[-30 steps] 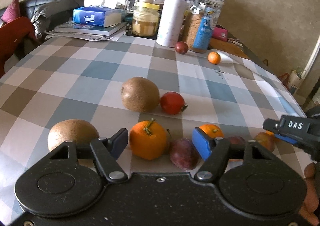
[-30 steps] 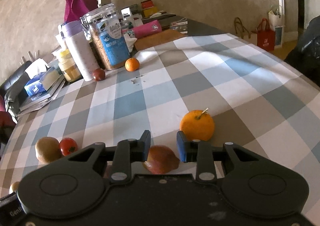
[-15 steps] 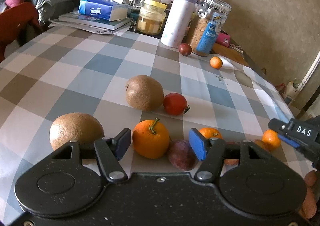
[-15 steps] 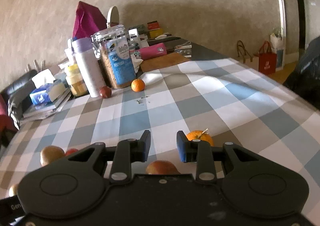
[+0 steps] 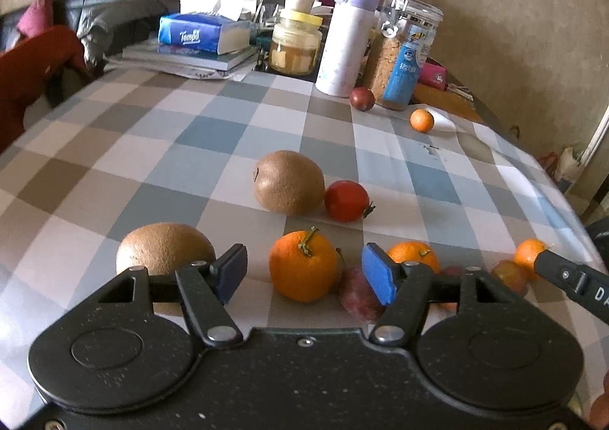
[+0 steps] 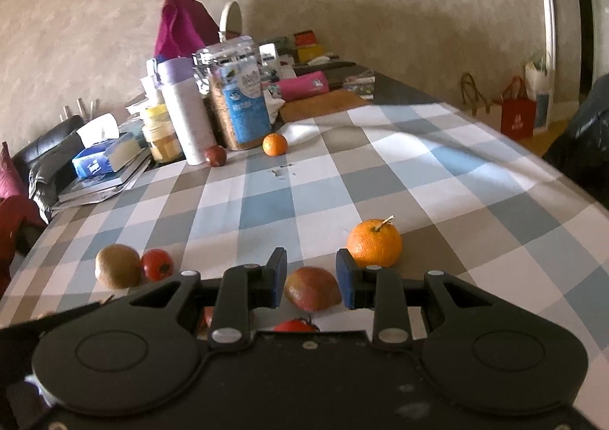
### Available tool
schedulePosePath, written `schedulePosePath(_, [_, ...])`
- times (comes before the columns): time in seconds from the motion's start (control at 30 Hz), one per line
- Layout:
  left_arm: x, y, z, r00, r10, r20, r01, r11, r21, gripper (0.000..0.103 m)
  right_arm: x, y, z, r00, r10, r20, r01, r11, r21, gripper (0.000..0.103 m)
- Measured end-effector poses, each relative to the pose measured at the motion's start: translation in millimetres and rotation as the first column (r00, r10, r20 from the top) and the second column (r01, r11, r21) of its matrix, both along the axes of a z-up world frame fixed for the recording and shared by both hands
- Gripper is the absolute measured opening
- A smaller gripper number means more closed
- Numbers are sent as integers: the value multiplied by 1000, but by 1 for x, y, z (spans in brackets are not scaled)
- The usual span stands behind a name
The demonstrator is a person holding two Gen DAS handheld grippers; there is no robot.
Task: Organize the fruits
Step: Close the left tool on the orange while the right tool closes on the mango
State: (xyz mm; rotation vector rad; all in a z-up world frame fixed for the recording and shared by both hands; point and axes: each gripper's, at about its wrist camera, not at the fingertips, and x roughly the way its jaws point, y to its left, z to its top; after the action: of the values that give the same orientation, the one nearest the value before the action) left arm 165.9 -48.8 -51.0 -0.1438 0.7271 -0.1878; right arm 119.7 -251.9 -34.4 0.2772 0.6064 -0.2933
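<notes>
Fruits lie on a checked tablecloth (image 5: pixel 213 133). My left gripper (image 5: pixel 304 274) is open, and an orange with a stem (image 5: pixel 303 266) and a purple plum (image 5: pixel 357 295) sit between its fingers. A kiwi (image 5: pixel 163 247) is at its left, and another kiwi (image 5: pixel 288 182) and a red tomato (image 5: pixel 346 200) lie beyond. My right gripper (image 6: pixel 311 277) is open with a reddish apple (image 6: pixel 312 287) between its fingers, not gripped. An orange (image 6: pixel 375 242) sits just right of it, and a tomato (image 6: pixel 295 325) shows below.
At the far end stand a white-purple bottle (image 5: pixel 344 38), a cereal jar (image 5: pixel 403 53), a yellow-lid jar (image 5: pixel 295 47), a tissue pack on books (image 5: pixel 203 34), with a dark plum (image 5: pixel 361 99) and a small orange (image 5: pixel 421 120) nearby. The right gripper's tip (image 5: pixel 571 277) shows at the right.
The right gripper tilted up, then down again, so the apple sits between its fingers as before. The left gripper shifted slightly; the fruits stayed in place.
</notes>
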Motion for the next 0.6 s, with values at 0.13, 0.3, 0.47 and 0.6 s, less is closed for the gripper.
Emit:
schedulePosePath(0.13, [-4,1,0,1000,-13,11,13,1000,11,74,-4,3,-4,1000,6,-27,-7,1000,-4,32])
schedulePosePath(0.3, [-3,0,-1,1000,-20,17,20,1000,19,76,9,-1,-11,997,7,-72,-7,1000,1,32])
schedulePosePath(0.47, [-2,3,-1,999,-37,1,37,999,-5,77,25,0,-18,993,23,-113,-24,1000,-13,34])
schedulePosePath(0.6, [2,6,-3,998,-53,-21,52,998,-40,82,30,8,-20,993,32,-117,-41,996,-82,38])
